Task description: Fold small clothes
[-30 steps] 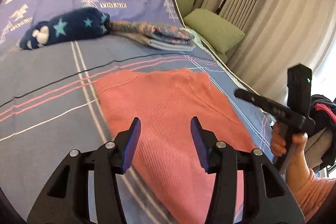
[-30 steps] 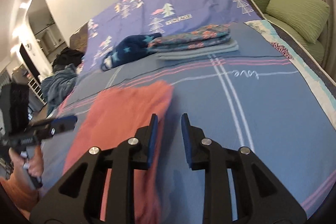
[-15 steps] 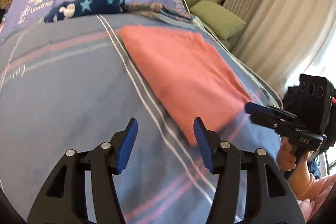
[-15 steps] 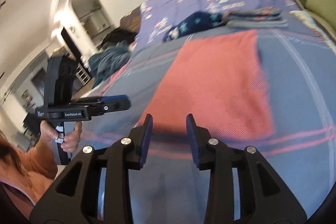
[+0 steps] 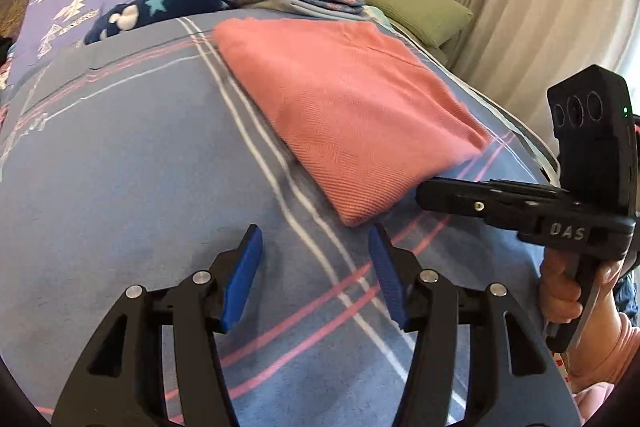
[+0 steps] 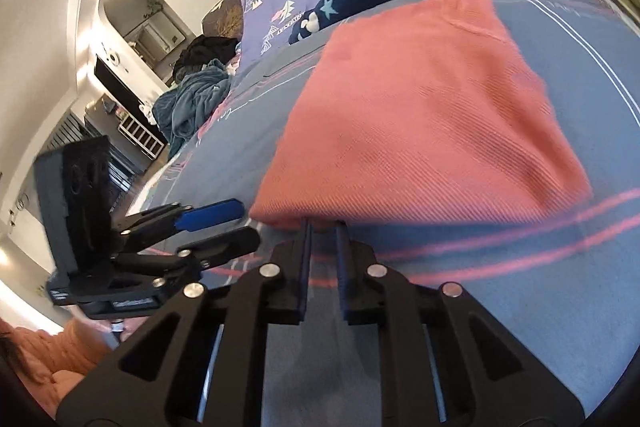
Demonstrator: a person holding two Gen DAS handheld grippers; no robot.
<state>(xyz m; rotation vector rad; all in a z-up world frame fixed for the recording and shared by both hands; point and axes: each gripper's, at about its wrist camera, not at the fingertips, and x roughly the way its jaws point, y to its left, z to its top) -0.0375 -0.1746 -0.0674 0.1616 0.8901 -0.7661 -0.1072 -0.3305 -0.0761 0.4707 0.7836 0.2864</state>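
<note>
Pink garment point(image 5: 348, 107) flat on the striped bed point(image 5: 120, 167), long axis running from the near edge toward the pillows.
Right tongs point(image 6: 323, 227) narrow, tips at its near hem, grip unclear; left tongs point(image 5: 314, 251) wide, just short of its near corner.

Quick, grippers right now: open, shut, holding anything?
Left gripper: open, holding nothing, short of the pink garment.
Right gripper: narrow gap, tips at the garment's near edge; a grip cannot be told.
</note>
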